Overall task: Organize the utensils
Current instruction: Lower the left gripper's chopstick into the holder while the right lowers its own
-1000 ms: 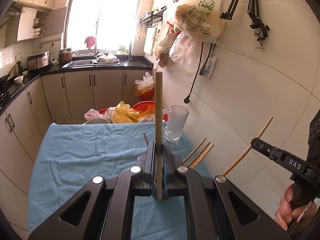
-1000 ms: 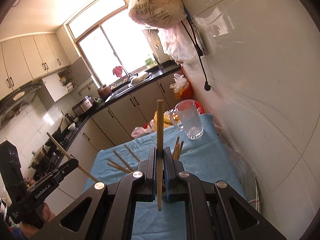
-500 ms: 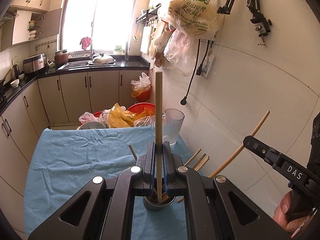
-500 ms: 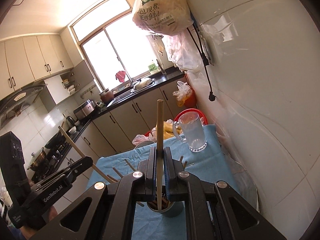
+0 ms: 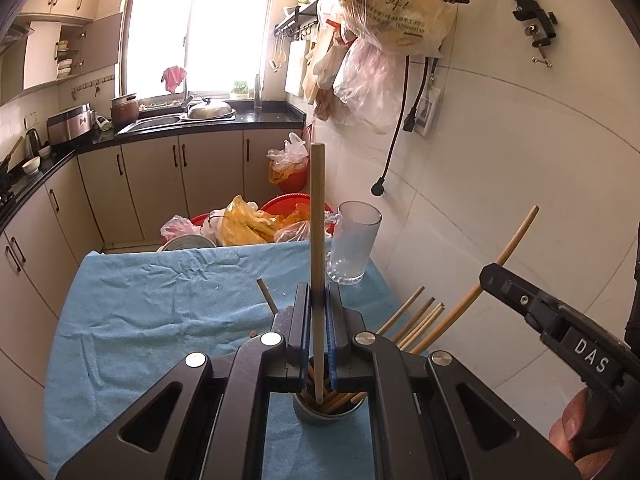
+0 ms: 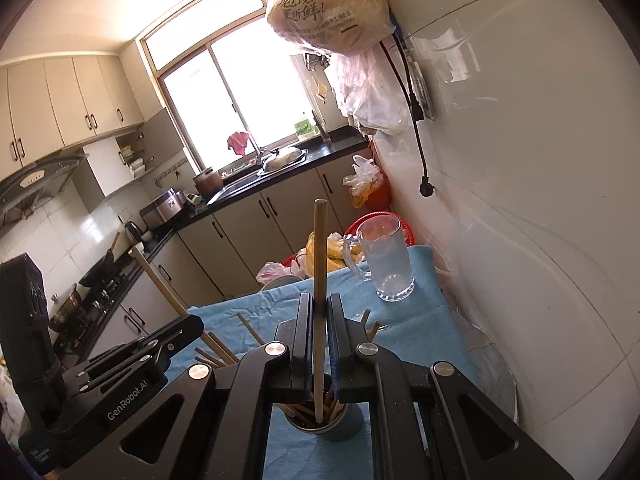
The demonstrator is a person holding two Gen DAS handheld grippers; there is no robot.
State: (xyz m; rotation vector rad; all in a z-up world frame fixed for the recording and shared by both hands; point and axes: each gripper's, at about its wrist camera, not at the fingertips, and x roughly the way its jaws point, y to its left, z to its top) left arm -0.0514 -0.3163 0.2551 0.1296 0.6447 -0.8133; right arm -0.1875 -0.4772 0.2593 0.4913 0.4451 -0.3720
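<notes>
L tongs (image 5: pixel 318 316) are clamped narrow on one wooden chopstick (image 5: pixel 317 240), held upright btwn the blue pads; its lower tip hangs just inside the mouth of the grey metal cup (image 5: pixel 328 412), which stands on the blue cloth (image 5: pixel 160 300) covering the worktop. R tongs (image 6: pixel 319 320) grip a second chopstick (image 6: pixel 319 264) the same way, upright, w/ the bottom end dipping into the same cup (image 6: pixel 332 424) among the sticks already standing there. Several chopsticks (image 5: pixel 416 320) lean out of the cup toward the wall side, fanned at an angle; one more (image 5: pixel 266 296) slants the other way, behind the L tongs.

In the L wrist view the R tongs (image 5: pixel 496 276) come in from the right edge, w/ their stick (image 5: pixel 500 256) running diagonally up past the tip and down toward the cup. In the R wrist view the L tongs (image 6: pixel 180 332) come in from the lower left, their stick (image 6: pixel 168 292) angled likewise.

Clear glass mug (image 5: pixel 352 248) sits at the far end of the cloth, near the tiled wall, well apart from the cup. Beyond the worktop edge: red basin (image 5: pixel 292 208) w/ yellow plastic bags (image 5: pixel 244 224). A full plastic bag (image 5: pixel 396 4) hangs on the wall above.
</notes>
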